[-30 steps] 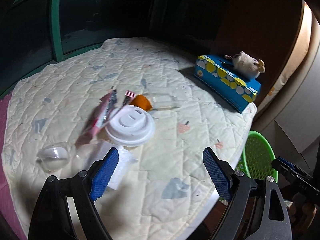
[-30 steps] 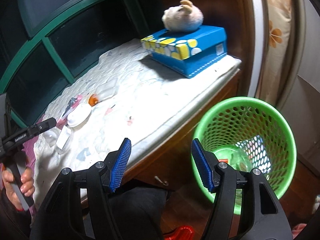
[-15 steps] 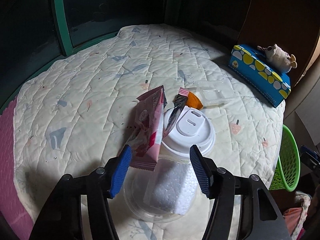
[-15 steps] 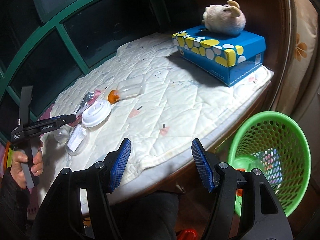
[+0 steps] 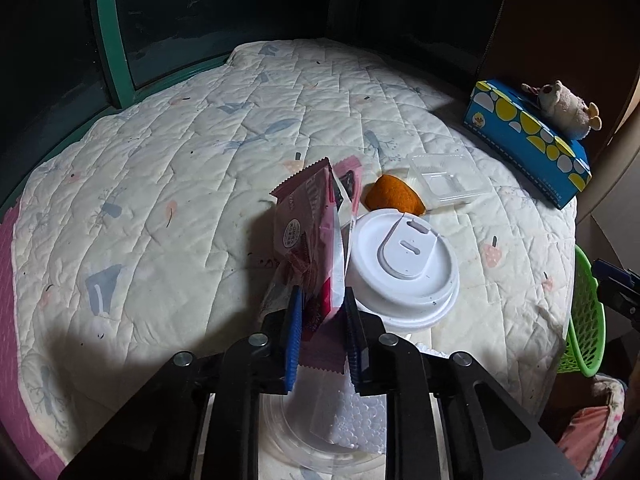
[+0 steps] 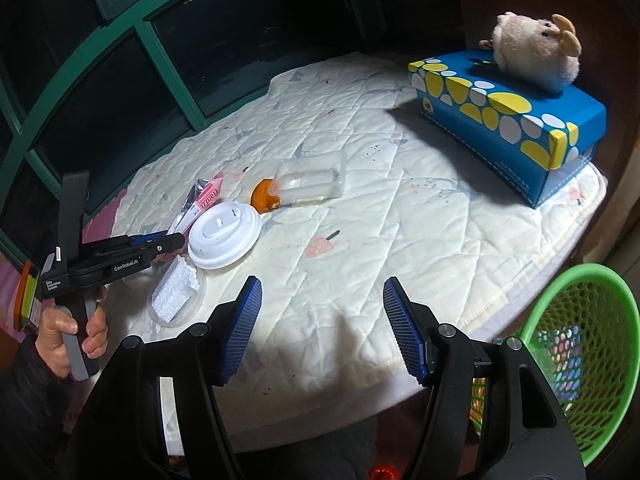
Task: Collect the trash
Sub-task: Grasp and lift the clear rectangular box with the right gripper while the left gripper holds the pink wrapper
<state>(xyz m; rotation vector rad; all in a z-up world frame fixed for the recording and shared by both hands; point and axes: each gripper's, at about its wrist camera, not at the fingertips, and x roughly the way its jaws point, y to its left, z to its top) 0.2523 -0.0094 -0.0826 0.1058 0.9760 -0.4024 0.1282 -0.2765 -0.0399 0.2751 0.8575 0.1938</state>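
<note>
Now the left gripper point(image 5: 320, 332) has pinched the pink wrapper point(image 5: 308, 236) by its near end, lifting it clear of the white lid point(image 5: 404, 264) at three o'clock. Right gripper point(image 6: 322, 332) waits wide open, empty, the green basket point(image 6: 576, 360) at its four o'clock, presumably the wrapper's destination.

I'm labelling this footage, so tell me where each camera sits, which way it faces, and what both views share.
Left wrist: on the left tool, looking forward and down over the quilt; its blue pads are shut on the pink wrapper, beside the white lid.
Right wrist: on the right tool, open, low at the quilt's near edge, facing across it; the person's left hand and the left tool show.
Shared: lid, orange peel, clear tray, blue box with plush toy, green basket.
</note>
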